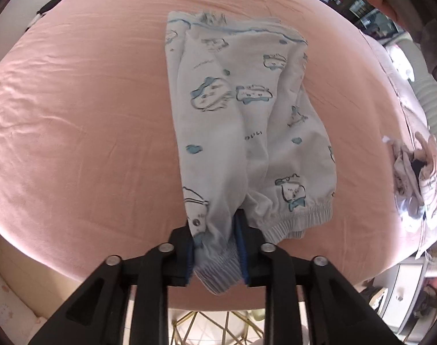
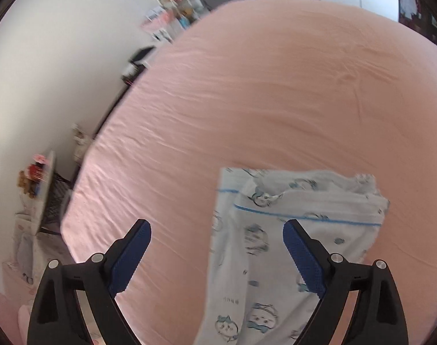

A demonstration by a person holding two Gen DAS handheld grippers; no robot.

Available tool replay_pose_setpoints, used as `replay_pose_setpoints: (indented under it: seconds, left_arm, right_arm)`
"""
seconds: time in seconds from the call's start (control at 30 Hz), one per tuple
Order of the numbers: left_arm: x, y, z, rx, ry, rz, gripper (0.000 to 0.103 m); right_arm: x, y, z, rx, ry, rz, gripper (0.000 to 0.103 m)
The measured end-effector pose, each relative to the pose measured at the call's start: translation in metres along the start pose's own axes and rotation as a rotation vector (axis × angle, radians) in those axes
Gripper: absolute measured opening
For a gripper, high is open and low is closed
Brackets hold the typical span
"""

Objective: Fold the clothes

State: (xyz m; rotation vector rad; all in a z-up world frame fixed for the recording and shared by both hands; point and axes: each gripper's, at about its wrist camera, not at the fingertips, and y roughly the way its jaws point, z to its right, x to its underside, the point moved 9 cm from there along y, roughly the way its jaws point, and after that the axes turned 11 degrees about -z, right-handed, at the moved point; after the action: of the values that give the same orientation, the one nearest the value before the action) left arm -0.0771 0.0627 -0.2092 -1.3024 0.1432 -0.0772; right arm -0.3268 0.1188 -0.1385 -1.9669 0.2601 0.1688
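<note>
Left tongs (image 1: 217, 247) clench one ribbed cuff of the printed trousers (image 1: 247, 120) at lower centre; wide pink bed (image 1: 83, 120) lies bare to their left. Right tongs (image 2: 217, 254) hang released above the trousers' folded edge.

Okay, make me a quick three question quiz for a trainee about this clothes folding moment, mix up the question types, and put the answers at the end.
1. True or false: the left gripper is shut on a ribbed cuff of the printed pants.
2. Multiple choice: the right gripper is A) open and holding nothing, B) shut on the waistband, C) shut on the sheet.
3. Fill in: the pants lie on a ___ bed sheet.

Key: 1 true; 2 A; 3 pink.
</note>
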Motion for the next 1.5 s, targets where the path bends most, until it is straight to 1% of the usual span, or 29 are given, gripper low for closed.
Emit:
replay_pose_setpoints:
  seconds: [0.03, 0.1, 0.13, 0.23, 0.27, 0.37, 0.43, 0.53, 0.67, 0.73, 0.9, 1.1, 1.17, 1.23, 1.3, 1.43, 1.5]
  left_arm:
    - [0.0, -0.001, -0.002, -0.014, -0.004, 0.0, 0.04]
    - [0.001, -0.002, -0.005, -0.038, -0.012, 0.004, 0.074]
    - [0.0, -0.006, -0.006, -0.037, -0.014, 0.013, 0.078]
    - [0.0, -0.016, -0.008, -0.032, -0.008, 0.038, 0.078]
    - [0.0, -0.019, -0.009, -0.044, -0.001, 0.048, 0.078]
    - [0.0, -0.023, -0.011, -0.103, 0.054, 0.071, 0.079]
    - [0.0, -0.025, -0.014, -0.125, 0.094, 0.076, 0.079]
    - [-0.003, -0.02, -0.006, -0.119, 0.126, 0.071, 0.079]
    - [-0.006, -0.015, 0.004, -0.115, 0.158, 0.072, 0.079]
    - [-0.007, -0.012, 0.01, -0.12, 0.177, 0.074, 0.079]
    - [-0.008, -0.008, 0.021, -0.184, 0.265, 0.092, 0.079]
    - [-0.004, -0.005, 0.028, -0.205, 0.327, 0.097, 0.079]
    - [0.002, -0.009, 0.029, -0.221, 0.346, 0.108, 0.079]
    - [0.004, -0.011, 0.03, -0.235, 0.371, 0.126, 0.079]
    - [0.007, -0.012, 0.032, -0.238, 0.418, 0.143, 0.079]
    - [0.015, -0.012, 0.035, -0.258, 0.52, 0.161, 0.079]
    - [0.023, -0.011, 0.037, -0.226, 0.575, 0.144, 0.079]
  right_arm:
    - [-0.001, -0.003, -0.006, -0.023, -0.015, 0.007, 0.093]
    - [-0.001, -0.007, -0.015, -0.038, -0.045, -0.004, 0.093]
    - [0.0, -0.009, -0.016, -0.041, -0.05, -0.006, 0.093]
    - [0.008, -0.015, -0.011, -0.044, -0.05, -0.014, 0.093]
    - [0.013, -0.016, -0.007, -0.025, -0.057, -0.024, 0.093]
    - [0.029, -0.026, 0.013, 0.069, -0.094, -0.034, 0.093]
    - [0.044, -0.033, 0.031, 0.145, -0.112, -0.031, 0.093]
    - [0.07, -0.042, 0.054, 0.22, -0.179, -0.036, 0.093]
    - [0.107, -0.039, 0.078, 0.289, -0.236, -0.079, 0.093]
    - [0.126, -0.037, 0.085, 0.343, -0.286, -0.082, 0.093]
    - [0.171, -0.034, 0.09, 0.458, -0.422, -0.101, 0.093]
    - [0.213, -0.029, 0.098, 0.542, -0.558, -0.117, 0.093]
    - [0.224, -0.027, 0.102, 0.575, -0.6, -0.116, 0.093]
    - [0.232, -0.026, 0.104, 0.622, -0.647, -0.098, 0.093]
    - [0.24, -0.026, 0.105, 0.668, -0.695, -0.08, 0.093]
    - [0.253, -0.028, 0.097, 0.731, -0.799, -0.033, 0.093]
    - [0.262, -0.025, 0.092, 0.749, -0.859, -0.017, 0.093]
